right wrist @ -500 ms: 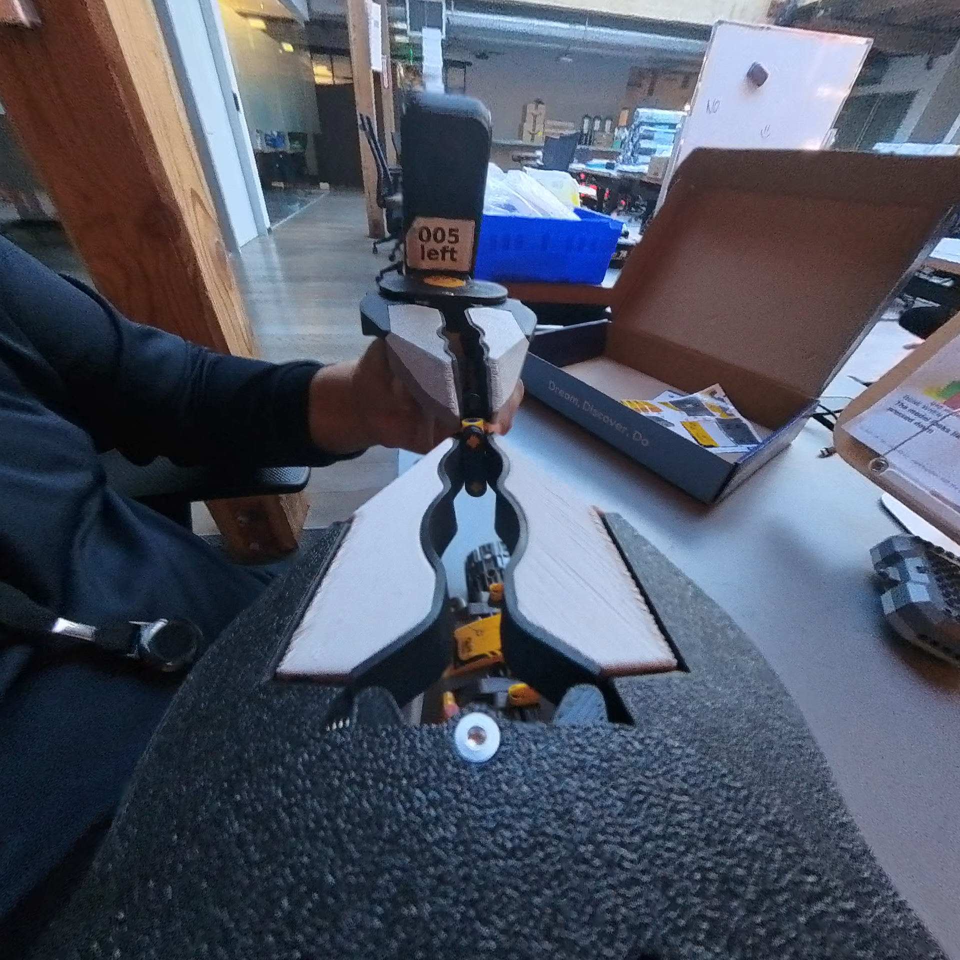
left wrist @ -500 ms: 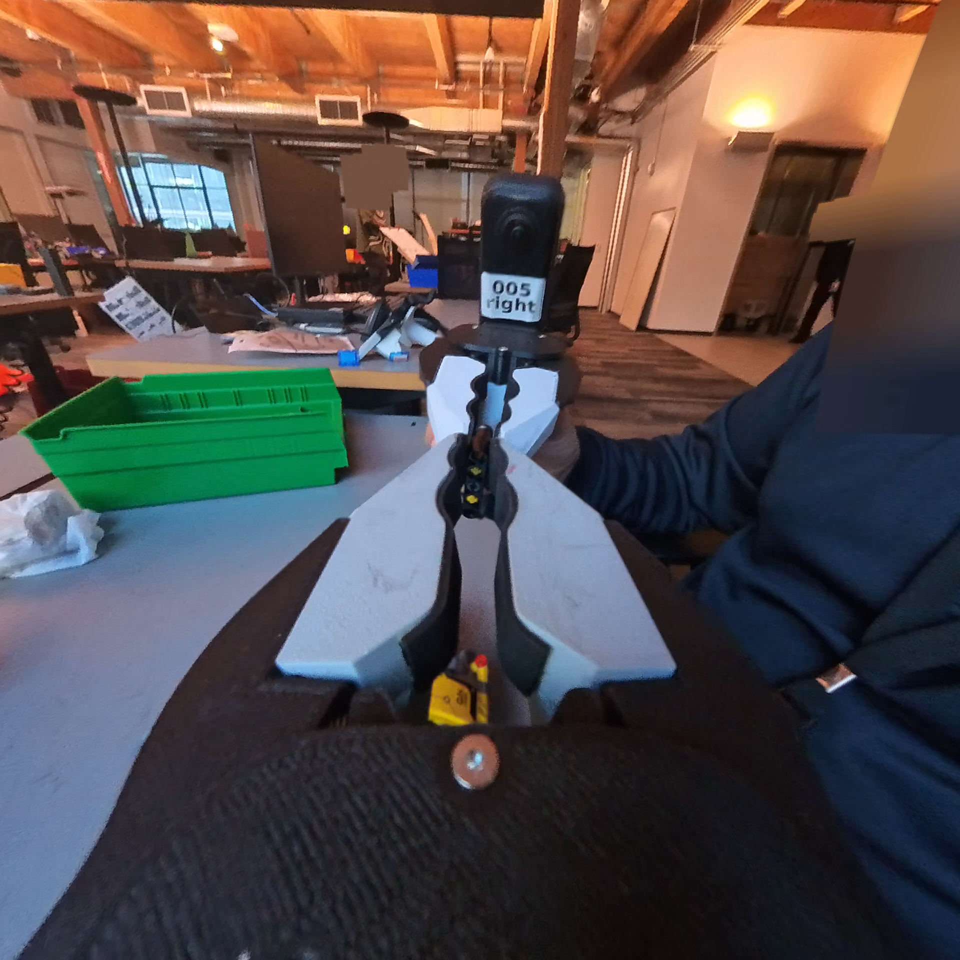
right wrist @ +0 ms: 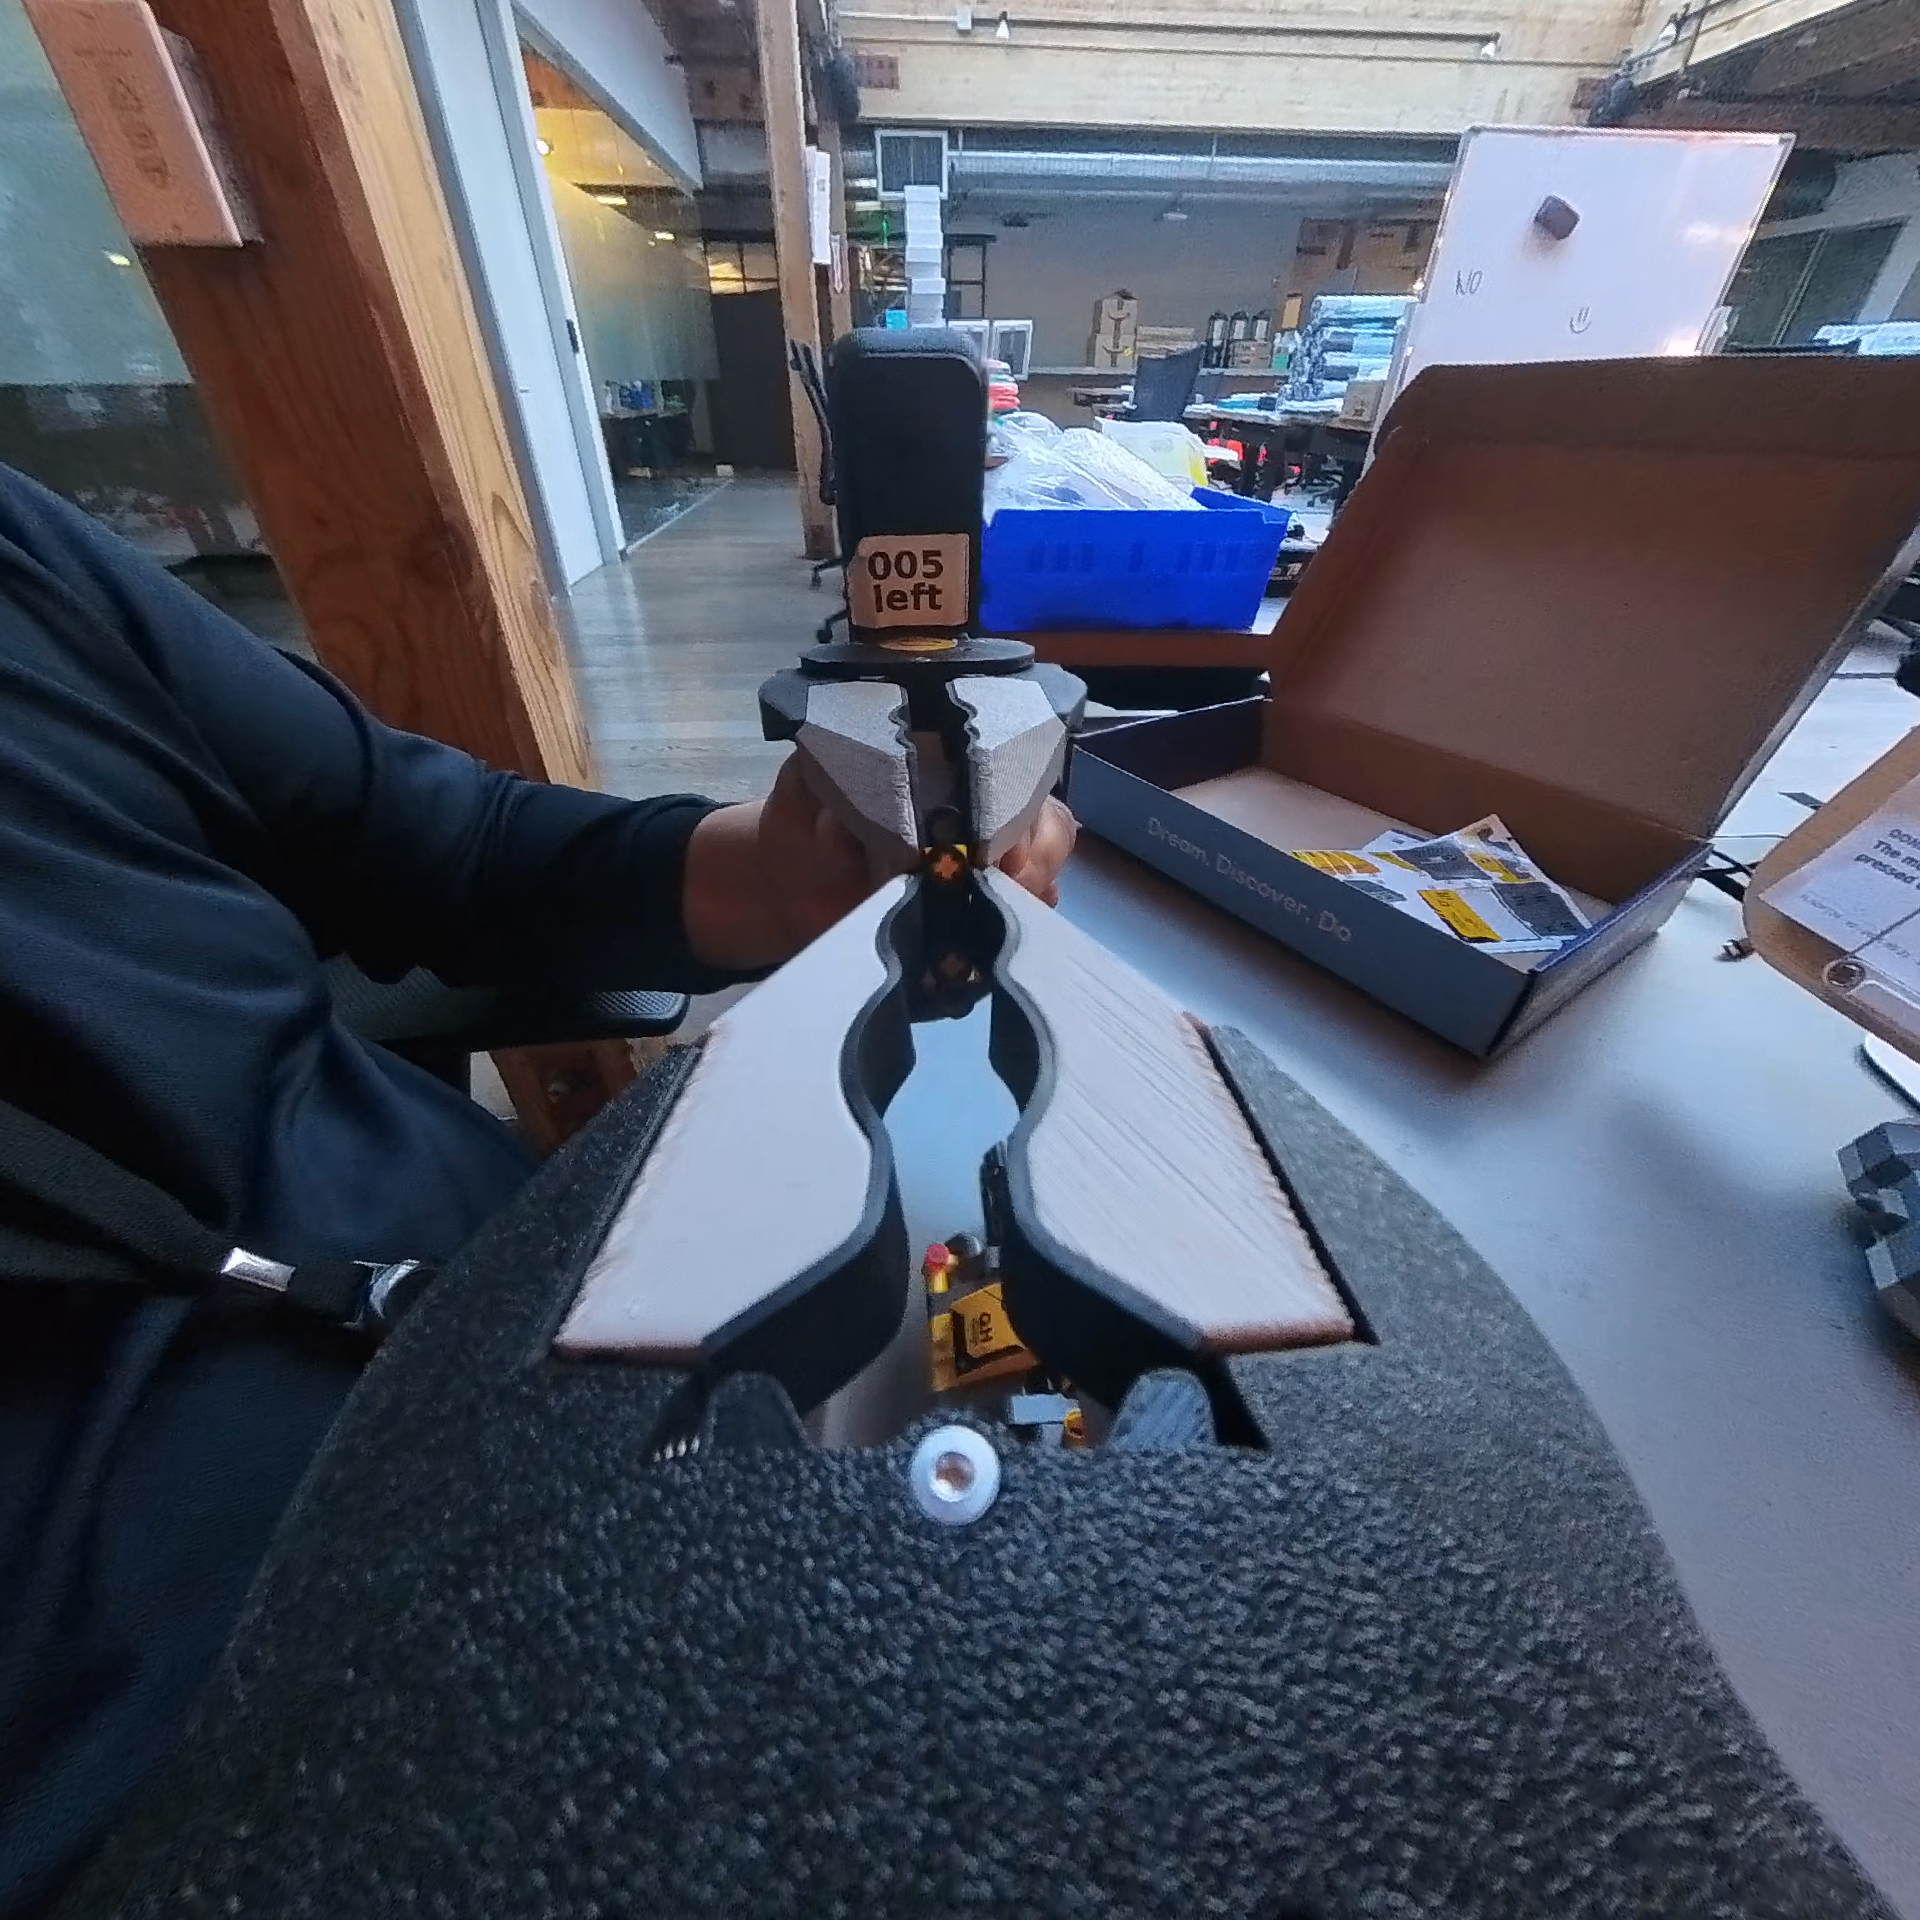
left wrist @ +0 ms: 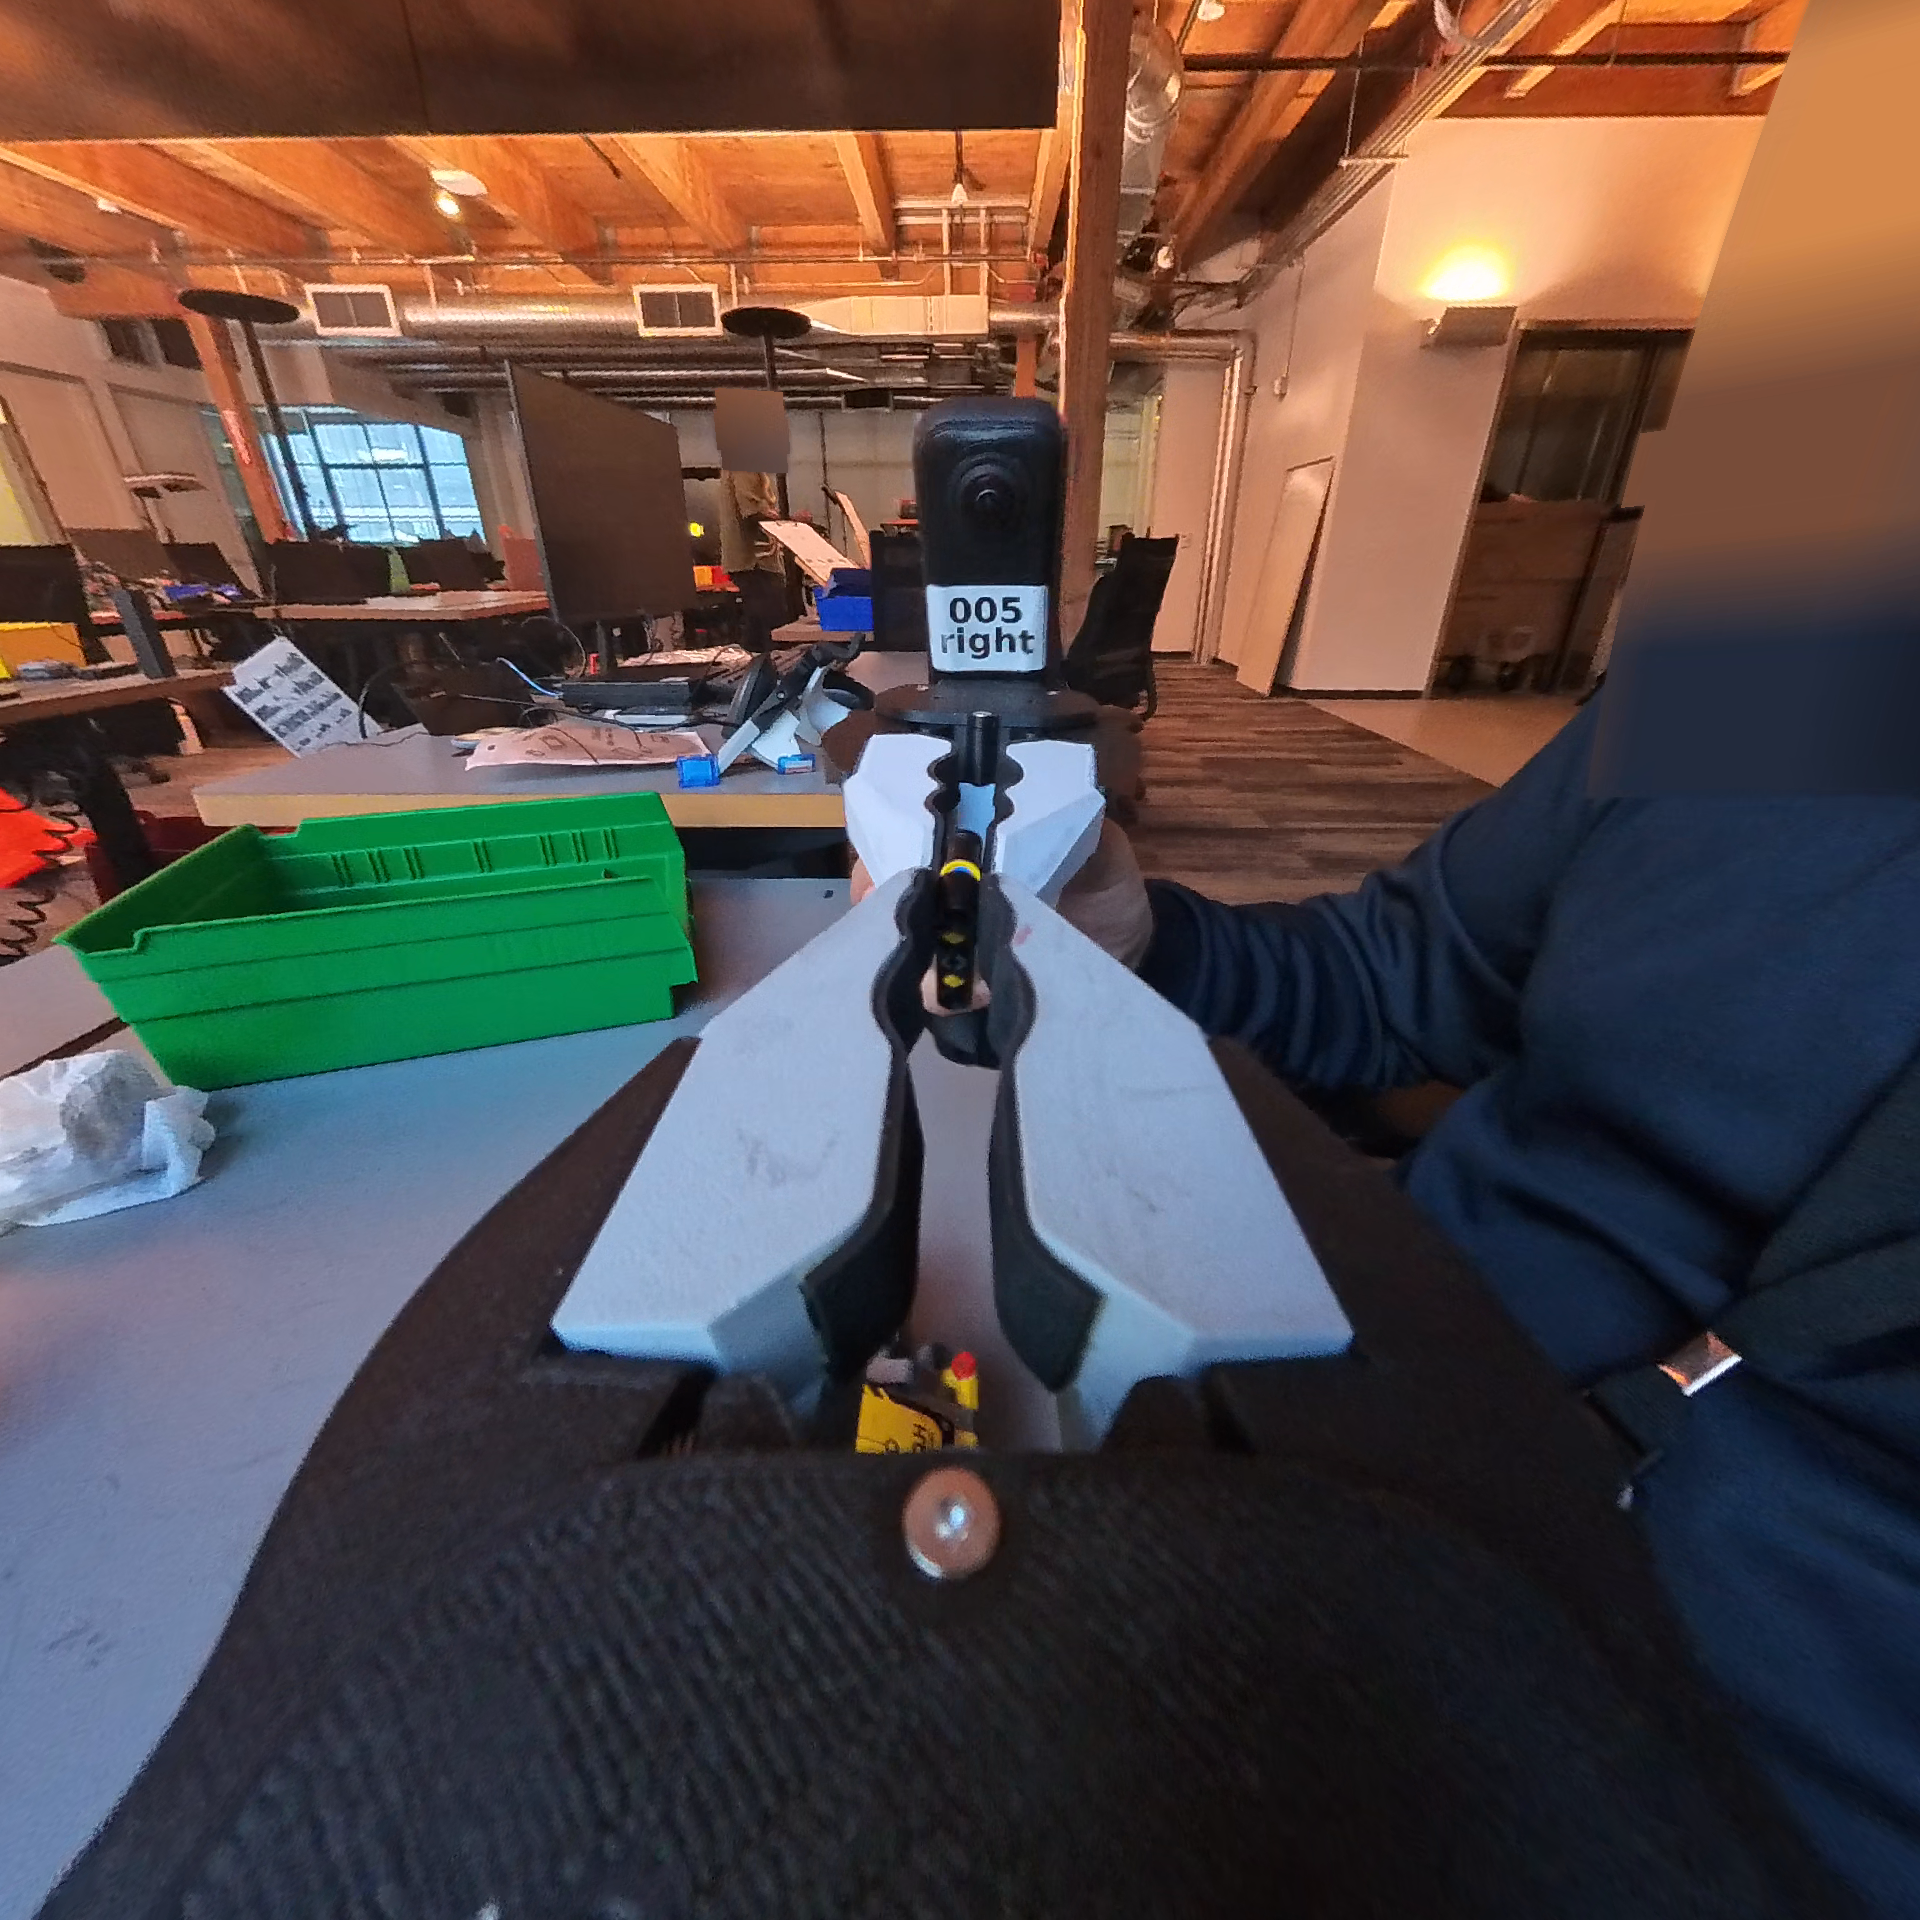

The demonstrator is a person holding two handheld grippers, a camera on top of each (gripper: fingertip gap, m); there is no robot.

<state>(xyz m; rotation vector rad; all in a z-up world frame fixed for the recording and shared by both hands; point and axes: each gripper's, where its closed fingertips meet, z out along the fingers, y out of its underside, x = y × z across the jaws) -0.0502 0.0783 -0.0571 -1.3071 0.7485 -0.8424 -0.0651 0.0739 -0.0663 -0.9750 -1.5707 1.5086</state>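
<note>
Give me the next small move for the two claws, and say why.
Probably keep the left claw steady and ease the right claw straight along their shared line. Both are shut tip to tip on one slim black-and-yellow toy part, so sideways motion could twist it loose.

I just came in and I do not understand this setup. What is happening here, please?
A person holds a gripper in each hand, pointed at each other above a grey table. The left gripper and the right gripper are both shut on one small black and yellow toy part, tip to tip. A green bin and an open cardboard box stand on the table.
</note>
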